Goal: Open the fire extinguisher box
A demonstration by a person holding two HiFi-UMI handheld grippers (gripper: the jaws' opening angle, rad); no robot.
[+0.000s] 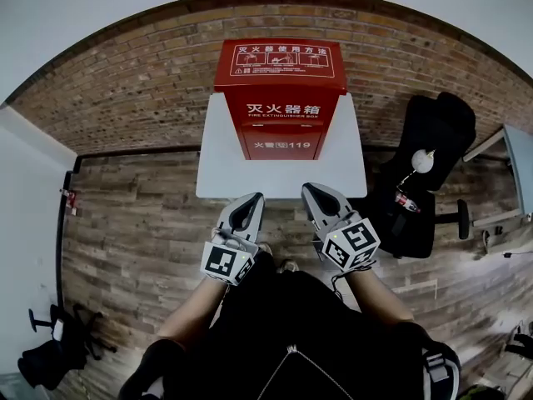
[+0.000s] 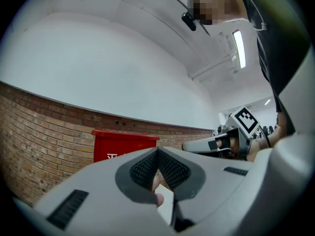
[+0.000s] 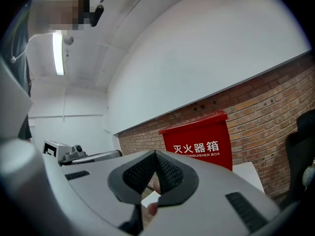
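A red fire extinguisher box [image 1: 279, 98] with white Chinese lettering stands shut on a small white table [image 1: 218, 169] against the brick wall. The same box [image 2: 123, 146] shows ahead in the left gripper view, and this box [image 3: 202, 141] fills the middle right of the right gripper view. My left gripper [image 1: 254, 198] hovers shut near the table's front edge, left of centre. My right gripper [image 1: 308, 190] is shut too, level with it on the right. Nothing is between either pair of jaws. Both grippers are apart from the box.
A black office chair [image 1: 429, 173] with a bottle on it stands right of the table. A grey desk corner [image 1: 516, 161] sits at the far right. Dark bags [image 1: 54, 348] lie on the wooden floor at the lower left. A brick wall [image 1: 125, 82] backs the table.
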